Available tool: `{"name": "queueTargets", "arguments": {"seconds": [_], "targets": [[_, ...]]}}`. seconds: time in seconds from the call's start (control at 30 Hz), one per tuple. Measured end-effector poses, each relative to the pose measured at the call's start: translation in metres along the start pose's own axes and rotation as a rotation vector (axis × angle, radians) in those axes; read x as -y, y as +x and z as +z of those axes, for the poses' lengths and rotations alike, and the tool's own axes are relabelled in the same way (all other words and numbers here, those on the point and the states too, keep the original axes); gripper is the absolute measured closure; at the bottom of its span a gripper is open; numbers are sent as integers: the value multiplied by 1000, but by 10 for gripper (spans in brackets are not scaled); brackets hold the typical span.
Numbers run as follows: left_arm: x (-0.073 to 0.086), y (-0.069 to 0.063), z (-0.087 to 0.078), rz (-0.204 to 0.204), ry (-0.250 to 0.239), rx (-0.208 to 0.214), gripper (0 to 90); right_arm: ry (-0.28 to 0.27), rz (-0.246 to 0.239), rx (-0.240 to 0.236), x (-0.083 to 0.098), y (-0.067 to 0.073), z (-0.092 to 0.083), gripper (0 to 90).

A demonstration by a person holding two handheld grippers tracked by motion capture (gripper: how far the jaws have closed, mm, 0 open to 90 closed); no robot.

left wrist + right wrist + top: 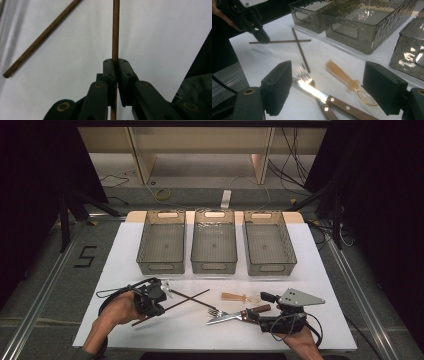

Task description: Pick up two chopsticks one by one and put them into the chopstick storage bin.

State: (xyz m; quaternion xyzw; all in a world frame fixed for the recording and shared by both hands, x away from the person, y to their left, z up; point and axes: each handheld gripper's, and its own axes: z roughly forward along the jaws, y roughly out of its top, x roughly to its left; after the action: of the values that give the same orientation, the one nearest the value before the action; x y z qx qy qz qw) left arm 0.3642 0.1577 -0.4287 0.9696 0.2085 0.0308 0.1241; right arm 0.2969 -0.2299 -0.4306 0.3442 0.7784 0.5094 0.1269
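Lying crossed on the white worktop (125, 255), two dark chopsticks are recorded: one chopstick (115, 30) is pinched between the pressed jaws of the left gripper (161, 296), the second chopstick (192, 298) rests loose beneath it. Fork (304, 73), wood-handled knife (329, 98) and amber spoon (348, 81) lie before the right gripper (334, 92), jaws spread wide. Three translucent bins (214, 242) are ranged beyond. Grey floor and cables are noted behind.

Grey floor (45, 270) surrounds the white worktop (125, 245); a black "5" (85, 256) is marked at left. Far off, pale wooden furniture legs (140, 155), loose cables (290, 160), dark curtains (30, 180) on both sides.
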Motion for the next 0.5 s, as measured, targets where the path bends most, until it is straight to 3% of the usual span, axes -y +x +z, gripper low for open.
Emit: {"name": "queueTargets", "arguments": {"seconds": [0.1,0.13,0.3,0.5], "targets": [[-1,6,-4,-37,-17,-19,845,0,-1,2,0,-1,0,245],[-3,12,-10,-65,-44,-37,845,-1,-1,3,0,-1,0,245],[-13,24,-25,-102,-99,-68,845,-1,4,6,1,-2,1,245],[-27,50,-44,-161,-170,-110,845,-2,3,5,1,-3,0,245]]}}
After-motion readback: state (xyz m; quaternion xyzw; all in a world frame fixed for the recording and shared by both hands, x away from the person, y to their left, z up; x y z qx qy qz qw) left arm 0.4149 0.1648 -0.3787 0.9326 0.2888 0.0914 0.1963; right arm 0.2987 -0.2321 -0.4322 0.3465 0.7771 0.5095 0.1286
